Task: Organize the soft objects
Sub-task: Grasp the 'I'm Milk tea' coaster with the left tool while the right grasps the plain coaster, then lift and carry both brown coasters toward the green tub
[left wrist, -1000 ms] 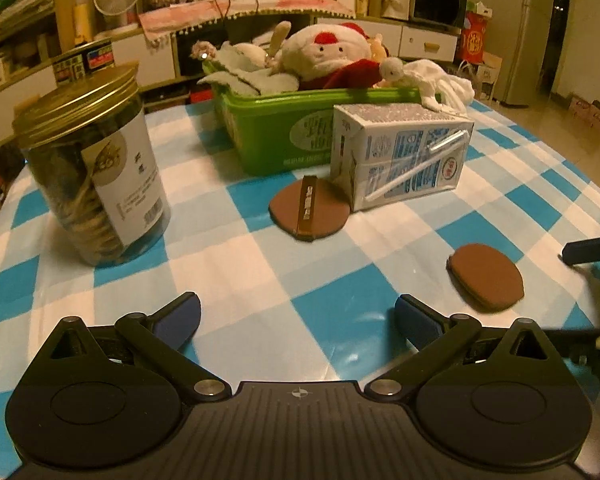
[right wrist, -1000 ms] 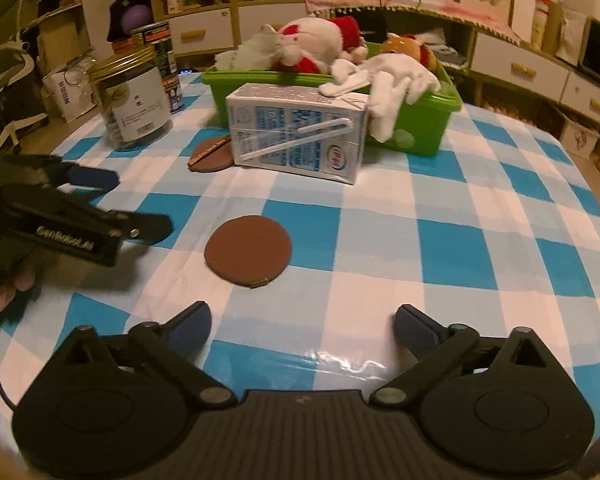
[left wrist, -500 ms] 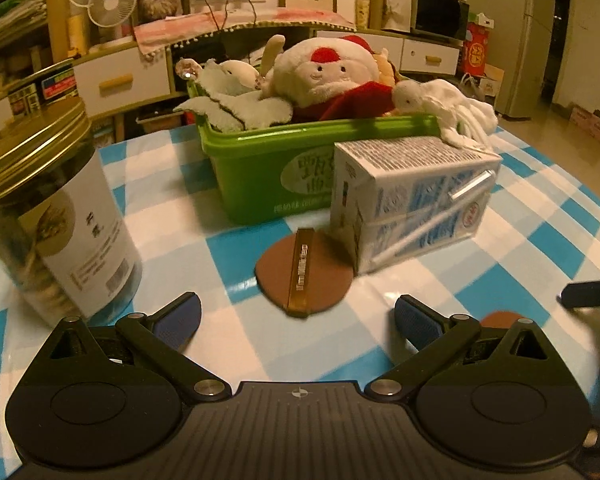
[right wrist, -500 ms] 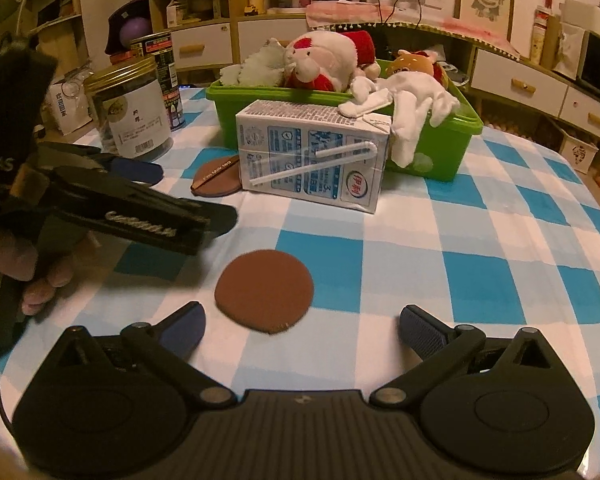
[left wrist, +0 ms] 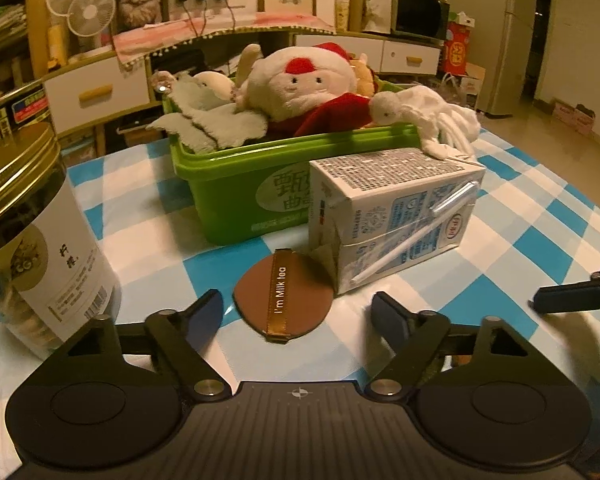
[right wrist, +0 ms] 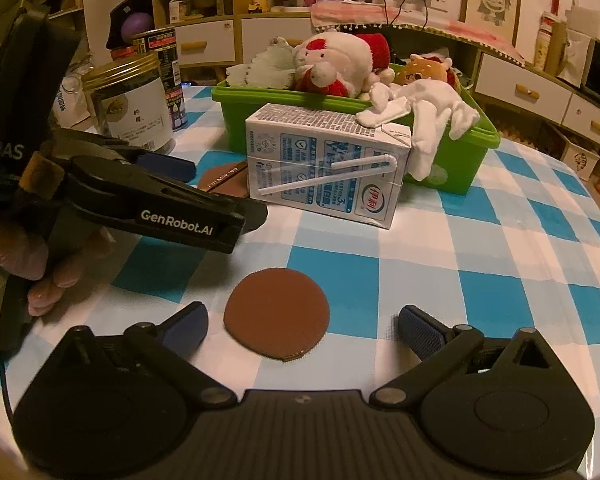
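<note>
A brown round puff with a ribbon band (left wrist: 283, 300) lies on the checked cloth against the milk carton (left wrist: 396, 212). My left gripper (left wrist: 298, 312) is open with the puff between its fingertips. A second plain brown puff (right wrist: 277, 312) lies between the fingertips of my open right gripper (right wrist: 302, 328). The green bin (left wrist: 236, 184) behind holds a Santa plush (left wrist: 300, 80), a grey-green plush and a white plush draped over the rim. The left gripper also shows in the right wrist view (right wrist: 220, 204), and the ribboned puff (right wrist: 224, 180) lies beyond it.
A gold-lidded glass jar (left wrist: 32, 240) stands at the left, close to my left finger. A tin can (right wrist: 164, 64) stands behind it. The carton lies on its side in front of the bin (right wrist: 452, 160). Cabinets and shelves stand beyond the table.
My left gripper has moved forward to the ribboned puff, which now lies between its fingertips. My right gripper has moved forward to the plain puff. Both stay open.
</note>
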The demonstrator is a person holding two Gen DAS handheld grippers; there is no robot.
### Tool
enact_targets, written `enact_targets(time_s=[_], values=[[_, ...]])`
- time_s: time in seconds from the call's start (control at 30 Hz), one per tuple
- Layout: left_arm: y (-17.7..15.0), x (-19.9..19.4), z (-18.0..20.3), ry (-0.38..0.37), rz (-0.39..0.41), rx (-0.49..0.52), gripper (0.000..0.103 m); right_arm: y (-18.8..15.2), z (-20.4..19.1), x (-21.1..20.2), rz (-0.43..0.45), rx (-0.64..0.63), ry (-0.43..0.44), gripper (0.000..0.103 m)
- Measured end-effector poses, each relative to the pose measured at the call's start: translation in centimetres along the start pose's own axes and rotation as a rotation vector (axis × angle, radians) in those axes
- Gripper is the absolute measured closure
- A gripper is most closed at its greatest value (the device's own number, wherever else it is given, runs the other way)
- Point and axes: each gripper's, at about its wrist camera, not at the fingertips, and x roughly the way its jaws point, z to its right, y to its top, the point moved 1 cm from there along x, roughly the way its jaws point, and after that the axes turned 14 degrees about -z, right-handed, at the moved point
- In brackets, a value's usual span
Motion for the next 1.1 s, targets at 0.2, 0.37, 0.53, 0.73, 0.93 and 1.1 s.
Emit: enact_targets(time_s=[0.2, 0.37, 0.53, 0.73, 0.93, 1.1], values=[[0.1, -0.3, 0.0, 0.0, -0.009, -0.003, 0.041, 0.0, -0.3, -0.4, 0.022, -0.019, 0.014, 0.057], [0.2, -0.5, -0.4, 0.008, -0.018, -0.014, 0.052, 0.1, -0.5, -0.6, 0.03, -0.034, 0.03, 0.073], [0.1, -0.7, -0.3, 0.015, -0.029, -0.009, 0.053, 0.2, -0.6, -0.7, 0.032, -0.04, 0.038, 0.082], [-0.3, -1.2, -0.1, 0.014, -0.053, -0.001, 0.054, 0.1, 0.3, -0.8, 0.032, -0.016, 0.036, 0.085], [-1.3, -2.2, 0.2, 0.0, -0.082, 0.03, 0.054, 0.0, 1.8, -1.0, 0.029, 0.02, 0.019, 0.086], [-2.4, -3.1, 0.9, -0.02, -0.101, 0.073, 0.054, -0.2, 2.8, -1.1, 0.026, 0.046, 0.01, 0.086]])
